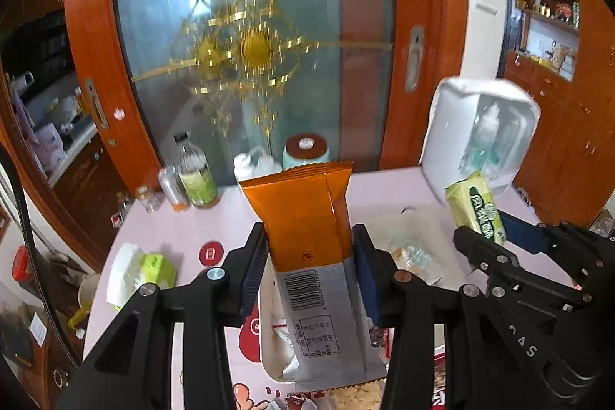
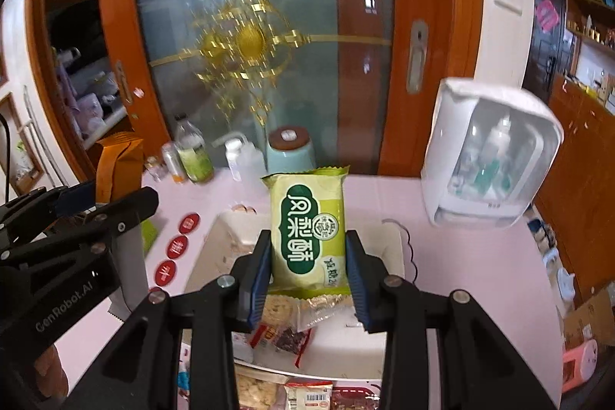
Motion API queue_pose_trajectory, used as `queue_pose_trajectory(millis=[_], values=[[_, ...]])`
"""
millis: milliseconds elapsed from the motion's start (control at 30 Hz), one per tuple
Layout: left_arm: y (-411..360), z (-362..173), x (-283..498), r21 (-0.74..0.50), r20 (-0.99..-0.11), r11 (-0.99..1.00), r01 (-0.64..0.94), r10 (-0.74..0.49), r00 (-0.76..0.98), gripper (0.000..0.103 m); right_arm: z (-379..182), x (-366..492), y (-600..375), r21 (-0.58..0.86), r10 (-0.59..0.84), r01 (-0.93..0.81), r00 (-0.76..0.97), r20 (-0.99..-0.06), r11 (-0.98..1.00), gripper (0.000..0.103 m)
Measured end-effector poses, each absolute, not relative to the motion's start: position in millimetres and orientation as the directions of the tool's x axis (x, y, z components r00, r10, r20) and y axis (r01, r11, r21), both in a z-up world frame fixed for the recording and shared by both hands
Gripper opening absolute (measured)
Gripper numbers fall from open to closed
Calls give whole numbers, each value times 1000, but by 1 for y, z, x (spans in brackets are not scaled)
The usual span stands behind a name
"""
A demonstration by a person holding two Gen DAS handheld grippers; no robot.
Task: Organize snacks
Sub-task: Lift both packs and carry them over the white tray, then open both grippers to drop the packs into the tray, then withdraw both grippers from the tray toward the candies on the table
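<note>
My left gripper (image 1: 310, 252) is shut on an orange and silver snack packet (image 1: 307, 229), held upright above the pink table (image 1: 184, 229). In the right wrist view my right gripper (image 2: 308, 256) is shut on a green and yellow snack packet (image 2: 307, 229), also lifted. Each gripper shows in the other's view: the right one (image 1: 488, 237) with its green packet (image 1: 478, 206) at the right, the left one (image 2: 103, 206) with the orange packet (image 2: 115, 164) at the left. Below both lies a white tray (image 2: 346, 341) with several small wrapped snacks (image 2: 280, 329).
Bottles (image 1: 194, 175), a white jug (image 2: 240, 156) and a teal jar (image 1: 305, 150) line the table's back edge before a glass sliding door. A white appliance (image 2: 488, 156) stands at the back right. A green tissue pack (image 1: 146, 271) lies left. Red round stickers (image 2: 177, 246) mark the tabletop.
</note>
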State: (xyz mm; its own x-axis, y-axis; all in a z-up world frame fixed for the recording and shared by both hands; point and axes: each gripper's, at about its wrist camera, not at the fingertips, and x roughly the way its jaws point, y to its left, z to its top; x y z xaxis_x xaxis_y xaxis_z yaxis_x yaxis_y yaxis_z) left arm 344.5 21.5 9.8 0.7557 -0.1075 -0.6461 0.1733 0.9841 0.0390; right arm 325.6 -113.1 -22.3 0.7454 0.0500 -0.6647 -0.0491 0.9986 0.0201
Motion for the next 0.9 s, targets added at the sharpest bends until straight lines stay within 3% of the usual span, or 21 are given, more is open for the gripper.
queue_pose_trajectory(millis=[333, 400, 433, 467, 633, 900], values=[[22, -52, 386, 25, -725, 982, 187, -111, 679, 45, -85, 356, -117, -35, -20, -10, 647, -762, 999, 37], [24, -58, 388, -1, -729, 980, 197, -136, 671, 72, -93, 356, -115, -31, -10, -22, 636, -771, 999, 39], [26, -60, 388, -15, -728, 981, 192, -143, 670, 96, -99, 356, -113, -22, 11, -44, 624, -782, 999, 40], [28, -60, 386, -25, -726, 982, 185, -145, 672, 102, -102, 357, -113, -16, 23, -57, 615, -788, 998, 42], [39, -66, 386, -70, -755, 985, 155, -154, 637, 102, -109, 350, -103, -6, 58, -105, 592, -804, 994, 59], [54, -54, 361, -57, -749, 991, 123, -124, 651, 102, -85, 325, -92, -4, 80, -131, 631, -771, 991, 62]])
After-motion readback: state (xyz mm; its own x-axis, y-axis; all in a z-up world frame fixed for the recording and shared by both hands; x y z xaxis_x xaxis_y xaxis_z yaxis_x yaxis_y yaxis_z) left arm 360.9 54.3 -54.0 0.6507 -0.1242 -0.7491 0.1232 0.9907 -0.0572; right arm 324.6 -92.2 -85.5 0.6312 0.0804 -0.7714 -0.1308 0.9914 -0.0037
